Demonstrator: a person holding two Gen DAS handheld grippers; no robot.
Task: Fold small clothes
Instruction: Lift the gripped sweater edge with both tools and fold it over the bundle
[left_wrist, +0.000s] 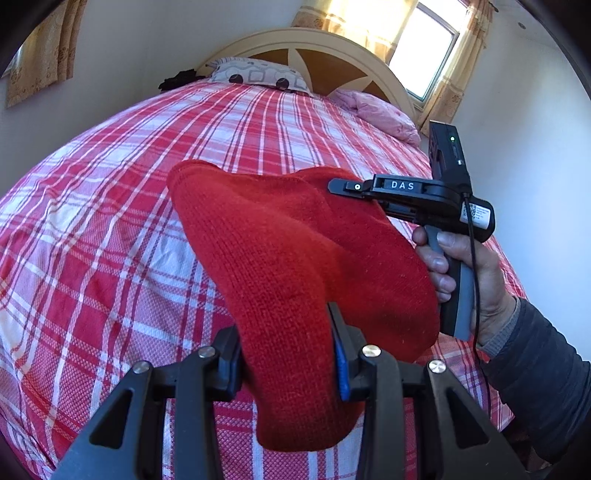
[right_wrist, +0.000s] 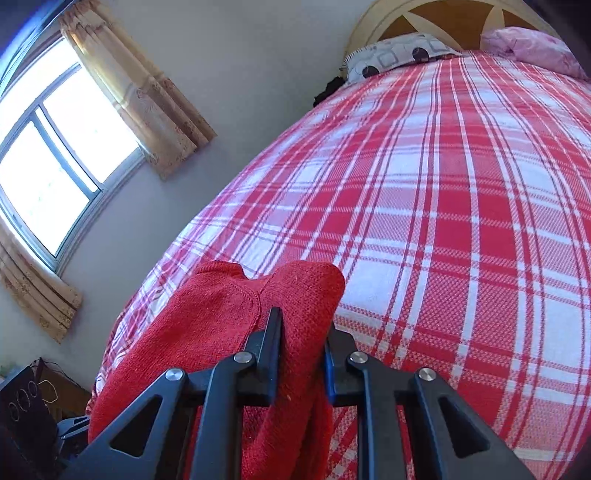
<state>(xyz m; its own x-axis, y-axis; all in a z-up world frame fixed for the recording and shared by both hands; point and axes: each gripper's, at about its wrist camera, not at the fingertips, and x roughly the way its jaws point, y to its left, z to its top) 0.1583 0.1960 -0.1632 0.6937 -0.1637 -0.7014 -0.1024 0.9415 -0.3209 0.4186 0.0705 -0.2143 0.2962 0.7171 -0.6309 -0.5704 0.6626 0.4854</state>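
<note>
Here we hold a red knitted garment (left_wrist: 295, 258) above the bed (left_wrist: 110, 221), gripped at two places. Our left gripper (left_wrist: 286, 354) pinches a bunched fold of the red knit between its two fingers, with the cloth filling the gap and hanging down past them. Our right gripper (right_wrist: 301, 339) pinches another thick fold of the same garment (right_wrist: 207, 325), its fingers pressed against the knit on both sides. The cloth stretches between the two grippers and sags clear of the red and white checked bedcover.

The left wrist view shows what the right one cannot: the right gripper (left_wrist: 341, 186) from the side, biting into the far edge of the garment, with the hand (left_wrist: 469, 273) around its grey handle and a dark sleeve (left_wrist: 546, 365) behind. It also shows a sunlit window (left_wrist: 424, 48) to the right of the headboard (left_wrist: 317, 59). The right wrist view shows another window (right_wrist: 55, 147) with beige curtains (right_wrist: 147, 99) on the side wall, and some dark equipment (right_wrist: 26, 406) on the floor beside the bed. Both views show two pillows at the head: a patterned grey one (left_wrist: 258, 75) and a pink one (left_wrist: 380, 114).
</note>
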